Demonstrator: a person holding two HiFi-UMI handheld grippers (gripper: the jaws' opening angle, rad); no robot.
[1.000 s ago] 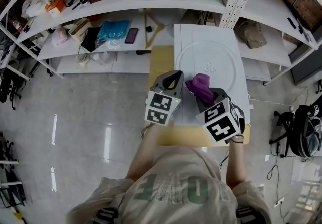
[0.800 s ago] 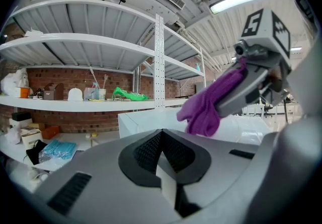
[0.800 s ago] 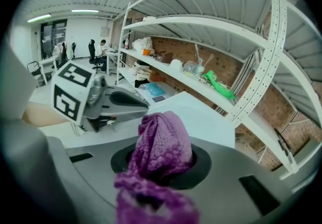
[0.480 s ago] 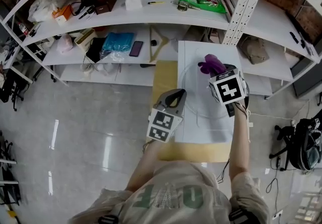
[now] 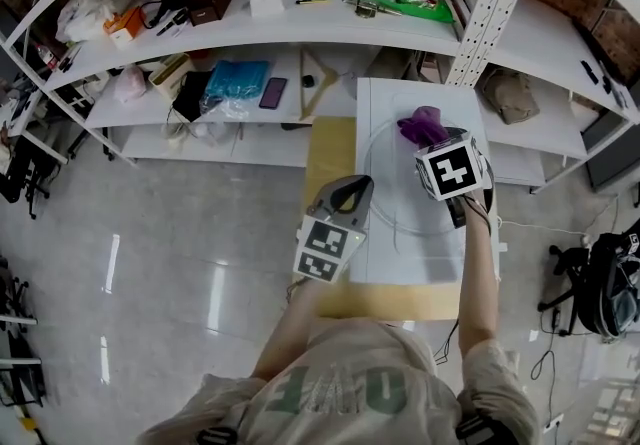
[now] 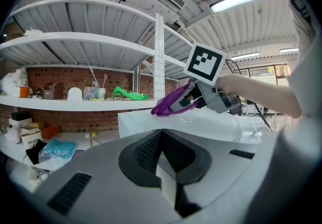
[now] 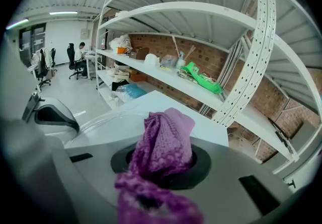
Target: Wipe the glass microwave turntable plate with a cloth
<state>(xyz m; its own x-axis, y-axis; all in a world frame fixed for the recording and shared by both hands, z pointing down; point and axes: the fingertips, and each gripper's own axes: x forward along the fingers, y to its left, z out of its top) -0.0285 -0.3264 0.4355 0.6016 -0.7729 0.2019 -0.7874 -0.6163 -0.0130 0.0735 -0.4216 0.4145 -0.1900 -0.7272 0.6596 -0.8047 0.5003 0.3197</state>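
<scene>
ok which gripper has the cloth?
The right gripper: its jaws are shut on the purple cloth at the far rim of the glass turntable plate. The left gripper is shut on nothing.

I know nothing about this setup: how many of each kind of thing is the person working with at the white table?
Grippers: 2, the left gripper and the right gripper
Purple cloth: 1, held in the right gripper
Glass plate: 1
Total: 4
</scene>
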